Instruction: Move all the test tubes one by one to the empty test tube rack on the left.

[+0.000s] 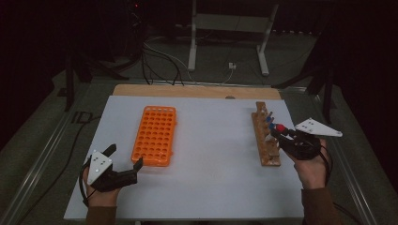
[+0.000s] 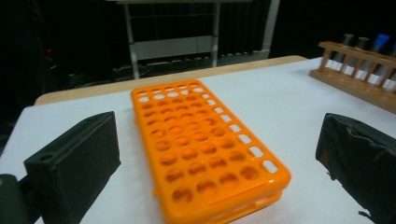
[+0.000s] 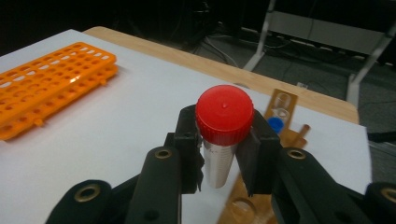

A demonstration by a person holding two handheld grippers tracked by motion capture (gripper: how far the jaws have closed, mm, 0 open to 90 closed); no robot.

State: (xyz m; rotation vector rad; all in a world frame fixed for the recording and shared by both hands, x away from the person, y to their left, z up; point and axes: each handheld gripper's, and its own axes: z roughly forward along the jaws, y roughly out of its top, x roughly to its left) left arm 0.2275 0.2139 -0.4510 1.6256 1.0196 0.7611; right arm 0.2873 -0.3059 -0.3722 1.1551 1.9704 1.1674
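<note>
Tongs on the right (image 3: 223, 154) are clamped on a red-capped tube (image 3: 223, 122), held just above the wooden rack (image 1: 265, 136), so looks like the lift-out step. Left tongs (image 2: 215, 158) sit wide apart, orange rack (image 2: 205, 144) just ahead of them. Next move, I'd guess: carry the tube well across the worktop (image 1: 211, 140) and line it up over an orange hole.

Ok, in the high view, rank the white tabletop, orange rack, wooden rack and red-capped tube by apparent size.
1. White tabletop
2. Orange rack
3. Wooden rack, longer but far narrower than the orange one
4. Red-capped tube, clamped in the right gripper
</note>
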